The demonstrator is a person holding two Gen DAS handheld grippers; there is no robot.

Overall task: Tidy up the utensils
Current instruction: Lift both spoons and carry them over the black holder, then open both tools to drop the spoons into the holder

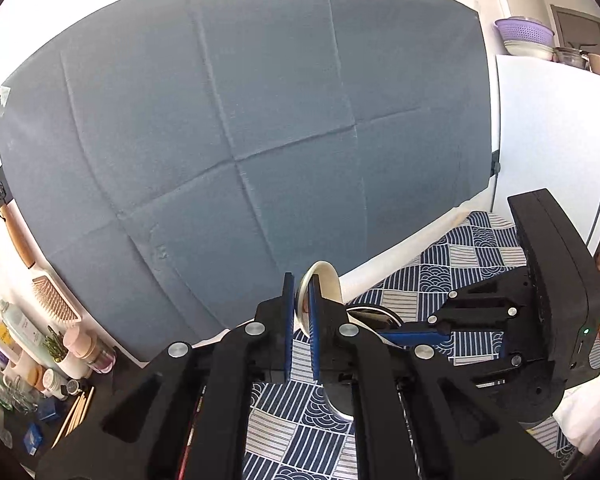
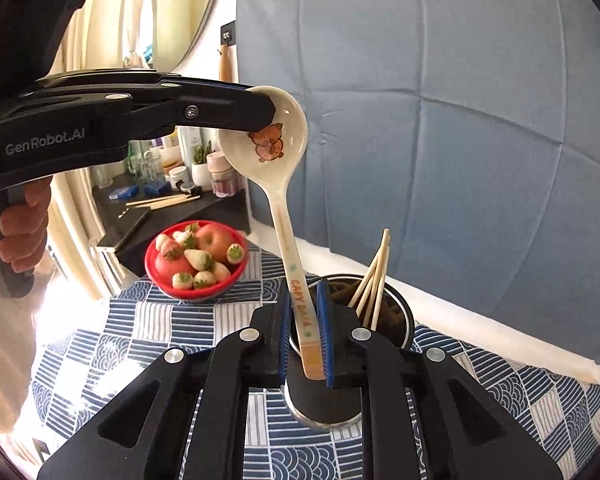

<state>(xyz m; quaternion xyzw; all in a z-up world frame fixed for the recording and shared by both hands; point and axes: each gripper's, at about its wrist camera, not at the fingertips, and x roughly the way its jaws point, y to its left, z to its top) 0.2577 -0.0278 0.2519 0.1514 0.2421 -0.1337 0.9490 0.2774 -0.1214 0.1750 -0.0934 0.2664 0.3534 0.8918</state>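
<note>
My left gripper (image 2: pixel 260 114) pinched the ceramic spoon (image 2: pixel 276 148) by its bowl; my right gripper (image 2: pixel 304 320) clamped its handle above the utensil cup (image 2: pixel 400 312). Uneven release could tip it against the chopsticks (image 2: pixel 374 276).

I see a creased blue-grey backdrop panel (image 2: pixel 440 120) behind a table under a navy patterned cloth (image 2: pixel 132 320). Left, a black side shelf (image 2: pixel 204 206) stands beside sunlit cream curtains (image 2: pixel 112 20).
</note>
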